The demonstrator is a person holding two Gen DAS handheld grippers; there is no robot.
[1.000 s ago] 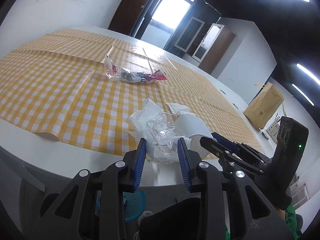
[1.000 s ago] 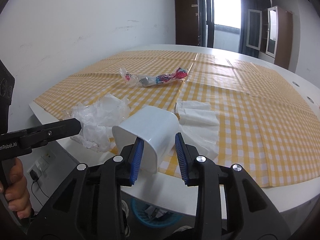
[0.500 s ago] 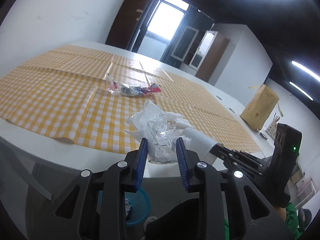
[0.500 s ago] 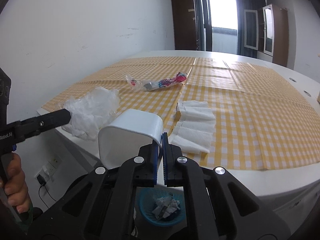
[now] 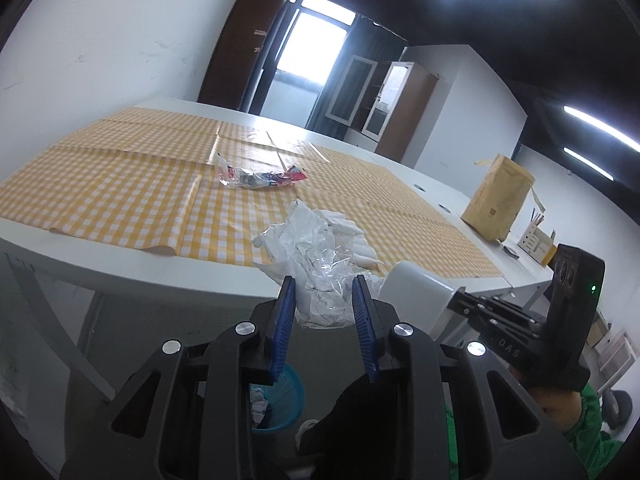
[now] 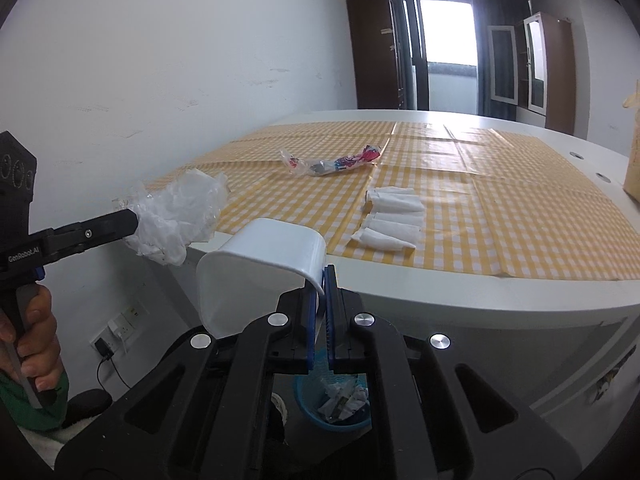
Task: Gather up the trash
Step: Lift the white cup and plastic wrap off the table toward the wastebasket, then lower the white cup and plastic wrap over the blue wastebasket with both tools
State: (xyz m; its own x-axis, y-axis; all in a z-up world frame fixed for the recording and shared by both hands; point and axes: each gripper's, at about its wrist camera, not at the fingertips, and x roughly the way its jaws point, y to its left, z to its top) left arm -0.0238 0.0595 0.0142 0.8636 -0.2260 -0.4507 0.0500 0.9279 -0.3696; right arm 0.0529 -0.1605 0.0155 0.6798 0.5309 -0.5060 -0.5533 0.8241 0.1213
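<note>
My left gripper [image 5: 323, 302] is shut on a crumpled clear plastic bag [image 5: 316, 258] and holds it in the air off the table's near edge; the bag also shows in the right wrist view [image 6: 176, 216]. My right gripper [image 6: 319, 280] is shut on the rim of a white plastic cup [image 6: 256, 268], lifted beside the table edge; the cup shows in the left wrist view [image 5: 416, 296] too. A colourful snack wrapper [image 6: 332, 162] and several folded white tissues [image 6: 394, 220] lie on the yellow checked tablecloth [image 6: 500, 208].
A blue trash basket [image 6: 340, 404] with scraps in it stands on the floor under the table edge, also in the left wrist view [image 5: 276, 404]. A brown paper bag [image 5: 498, 200] stands at the table's far right. A white wall [image 6: 160, 80] runs along the left.
Both grippers have drawn back and away from the table. The right gripper closed on the cup's rim and lifted it. The plastic bag has come off the table in the left gripper.
</note>
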